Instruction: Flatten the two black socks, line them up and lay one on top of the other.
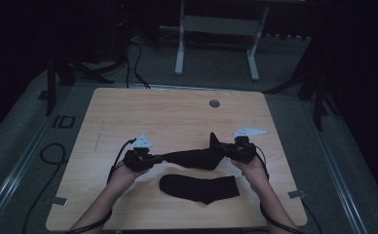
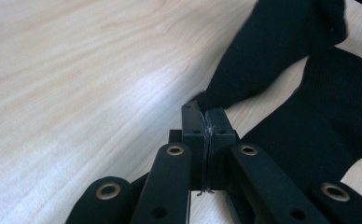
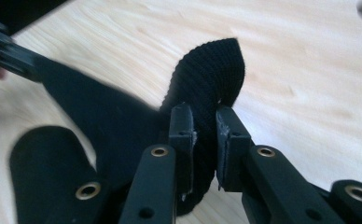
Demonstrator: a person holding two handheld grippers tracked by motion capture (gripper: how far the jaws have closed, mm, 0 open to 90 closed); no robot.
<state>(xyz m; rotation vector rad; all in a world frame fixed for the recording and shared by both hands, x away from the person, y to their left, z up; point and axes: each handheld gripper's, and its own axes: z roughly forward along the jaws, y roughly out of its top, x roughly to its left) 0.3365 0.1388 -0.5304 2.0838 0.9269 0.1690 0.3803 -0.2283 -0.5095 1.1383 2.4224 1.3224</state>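
Left gripper [image 1: 154, 159]: fingers clenched on the toe end of the held sock [image 1: 194, 158], seen pinched tight in the left gripper view.
Right gripper [image 1: 222, 147]: fingers clamped on the ribbed cuff of the same sock, which bunches up above them.
Held sock: stretched between both grippers, over the middle of the worktop [image 1: 177, 112].
Second sock [image 1: 199, 187]: lying flat just nearer the person, free of either gripper.
Around: grey grommet [image 1: 214, 103] near the far edge; white frame legs [image 1: 179, 46] on the floor beyond.
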